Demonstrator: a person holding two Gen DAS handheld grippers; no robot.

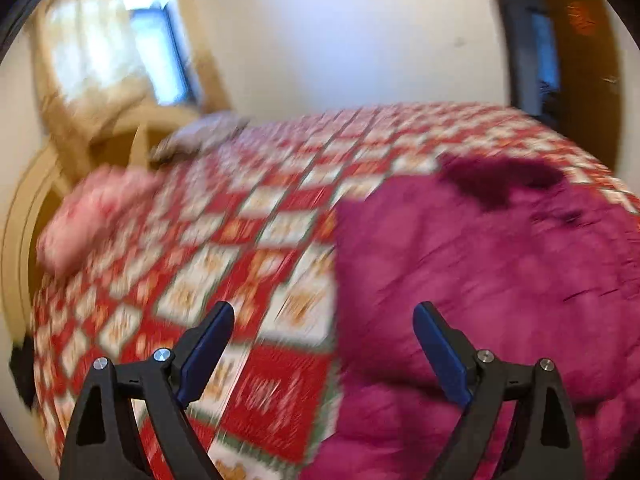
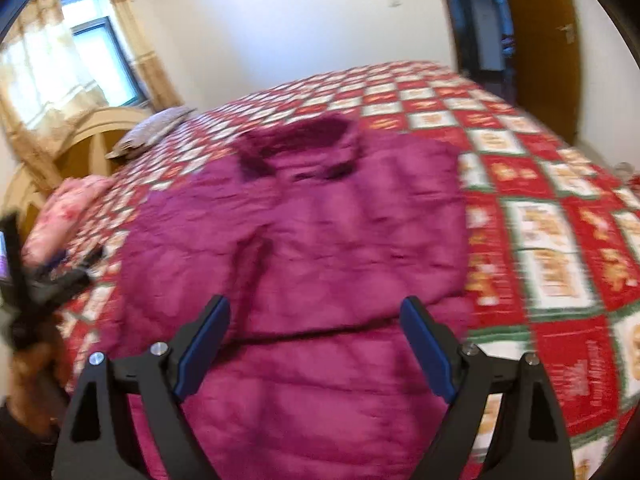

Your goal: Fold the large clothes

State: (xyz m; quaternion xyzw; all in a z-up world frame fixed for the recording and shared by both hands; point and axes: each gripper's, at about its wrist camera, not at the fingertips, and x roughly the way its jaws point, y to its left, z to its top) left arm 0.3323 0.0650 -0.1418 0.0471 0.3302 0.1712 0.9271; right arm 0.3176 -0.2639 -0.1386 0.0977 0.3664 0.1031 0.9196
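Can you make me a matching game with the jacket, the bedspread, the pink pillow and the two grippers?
Things:
1. jacket
2. bedspread
3. pink pillow
4. left gripper and right gripper

Descriptions:
A. red and white squares
B. open, holding nothing
C. magenta, spread flat on the bed
D. near the headboard, at the bed's edge

Pairs: 1-C, 2-A, 3-D, 4-B

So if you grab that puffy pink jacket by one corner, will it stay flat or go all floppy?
Probably floppy: the jacket is soft, quilted fabric that already lies folded over on the bedspread. It looks puffy, so likely light for its bulk. Its smooth-looking fabric might slip.
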